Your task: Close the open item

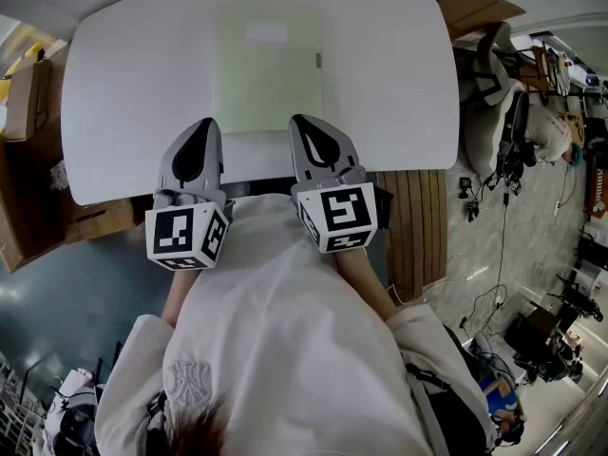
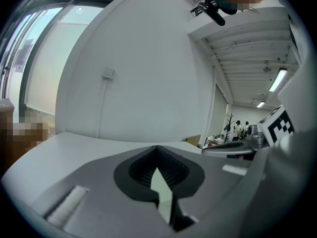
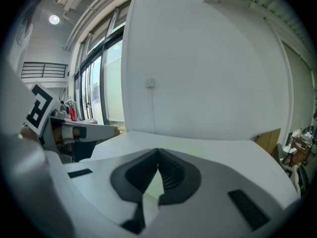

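The white table (image 1: 399,84) filled the upper half of the head view, its rounded near edge facing the person, whose white top (image 1: 285,331) took up most of the lower half. In both gripper views a plain white wall (image 2: 148,73) rose behind the table. Cardboard boxes (image 1: 24,103) stood off the table's left end. In the middle of the table lay the pale green flat item (image 1: 266,84), square and flush with the surface; whether it was open or closed could not be told. The left gripper (image 1: 203,123) and the right gripper (image 1: 302,120) sat side by side over the table's near edge, apart from each other. Their tips reached the item's near side, the left at its near left corner, and contact could not be judged. Each gripper's jaws were drawn together with the tips meeting and nothing gripped between them. Only a sliver of pale surface showed through the slot behind the tips. A marker cube (image 1: 187,236) sat at the back of the left gripper and another at the back of the right. Smallest were a white patch (image 1: 266,32) near the item's far edge, and a little box (image 2: 108,74) fixed to the wall.
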Demonstrator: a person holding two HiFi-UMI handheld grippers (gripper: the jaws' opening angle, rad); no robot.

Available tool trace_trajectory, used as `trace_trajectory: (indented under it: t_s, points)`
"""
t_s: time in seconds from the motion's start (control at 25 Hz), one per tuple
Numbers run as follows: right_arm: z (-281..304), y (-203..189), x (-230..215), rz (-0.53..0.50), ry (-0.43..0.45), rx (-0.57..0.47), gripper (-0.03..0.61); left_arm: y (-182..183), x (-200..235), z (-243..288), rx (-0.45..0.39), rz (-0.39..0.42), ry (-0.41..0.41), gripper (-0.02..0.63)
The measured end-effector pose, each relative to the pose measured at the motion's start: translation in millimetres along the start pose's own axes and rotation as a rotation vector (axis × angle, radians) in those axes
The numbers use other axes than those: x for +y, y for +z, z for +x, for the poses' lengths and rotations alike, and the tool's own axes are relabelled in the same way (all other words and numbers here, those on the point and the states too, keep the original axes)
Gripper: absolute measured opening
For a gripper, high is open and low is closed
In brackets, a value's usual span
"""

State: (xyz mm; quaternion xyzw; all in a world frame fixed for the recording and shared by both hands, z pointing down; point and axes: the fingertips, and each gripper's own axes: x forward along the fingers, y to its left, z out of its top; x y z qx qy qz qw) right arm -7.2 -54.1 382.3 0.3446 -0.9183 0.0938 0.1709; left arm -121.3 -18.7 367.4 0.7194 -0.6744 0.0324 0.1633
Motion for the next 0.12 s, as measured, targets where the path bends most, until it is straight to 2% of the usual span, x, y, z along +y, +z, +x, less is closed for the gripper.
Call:
trace_trajectory:
  t_s: [0.12]
  points:
    - [-2.7,1.2,0.4,-0.001,0.001,-0.002,0.009,0.5,-1.7,-1.4,0.002,0.0,0.0,0.008]
